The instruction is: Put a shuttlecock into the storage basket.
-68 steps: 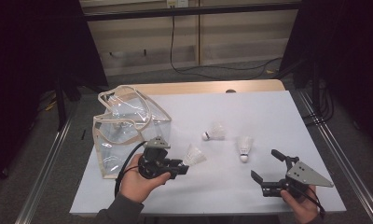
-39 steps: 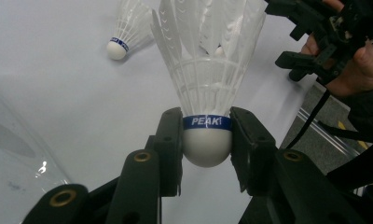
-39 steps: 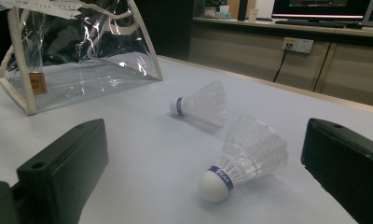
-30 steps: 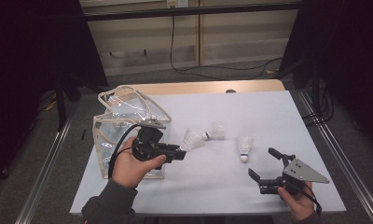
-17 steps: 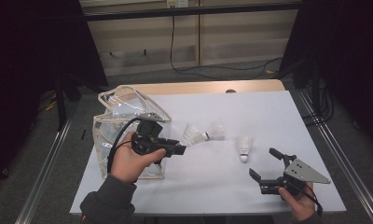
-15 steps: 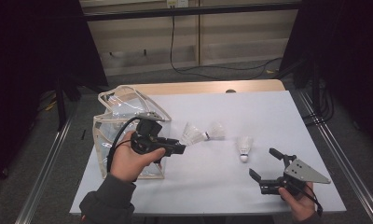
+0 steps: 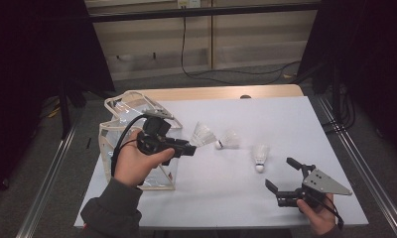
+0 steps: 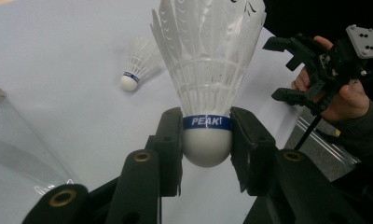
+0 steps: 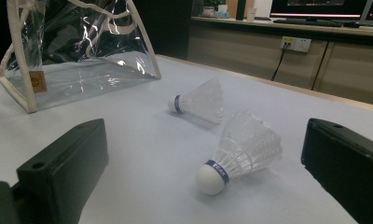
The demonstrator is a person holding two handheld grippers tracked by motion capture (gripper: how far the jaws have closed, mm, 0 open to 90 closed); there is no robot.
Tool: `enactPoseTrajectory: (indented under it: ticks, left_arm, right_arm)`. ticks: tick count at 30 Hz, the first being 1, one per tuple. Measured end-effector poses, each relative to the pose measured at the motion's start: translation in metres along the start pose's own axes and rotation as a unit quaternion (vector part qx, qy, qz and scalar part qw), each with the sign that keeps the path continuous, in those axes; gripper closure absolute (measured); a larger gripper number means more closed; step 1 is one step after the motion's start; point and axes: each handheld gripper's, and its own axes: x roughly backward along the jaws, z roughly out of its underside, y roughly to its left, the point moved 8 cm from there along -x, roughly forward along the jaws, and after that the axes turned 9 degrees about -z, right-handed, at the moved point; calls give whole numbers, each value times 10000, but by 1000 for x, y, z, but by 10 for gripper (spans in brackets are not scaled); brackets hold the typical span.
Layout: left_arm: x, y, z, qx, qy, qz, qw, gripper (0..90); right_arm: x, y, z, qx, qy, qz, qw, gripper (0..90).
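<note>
Above the clear bag [image 7: 118,130], the left claw [image 8: 206,140] clamps 1 shuttlecock [image 8: 207,70] by its cork; the right claw [image 7: 282,174] gapes wide, empty.

High view overhead, facing forward-down; 2 gripper views close, low; all share table [image 7: 286,119], shuttlecocks [image 9: 238,149].

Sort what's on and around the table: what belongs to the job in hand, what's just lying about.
Job:
left tool, shut on a shuttlecock
two loose shuttlecocks
clear bag
right tool, open

Lying about:
floor cable
wall socket
monitors
</note>
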Motion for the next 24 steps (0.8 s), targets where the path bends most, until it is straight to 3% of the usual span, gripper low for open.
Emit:
enactPoseTrajectory:
  ticks: [10,24]
  left_arm:
    - [4,0,-9,29,-44,22,10000,657]
    - [12,6,-22,78,-66,-106,9999,657]
  right_arm:
    - [0,0,-1,9,-20,-12,10000,3]
    - [1,0,-1,9,-19,-11,10000,3]
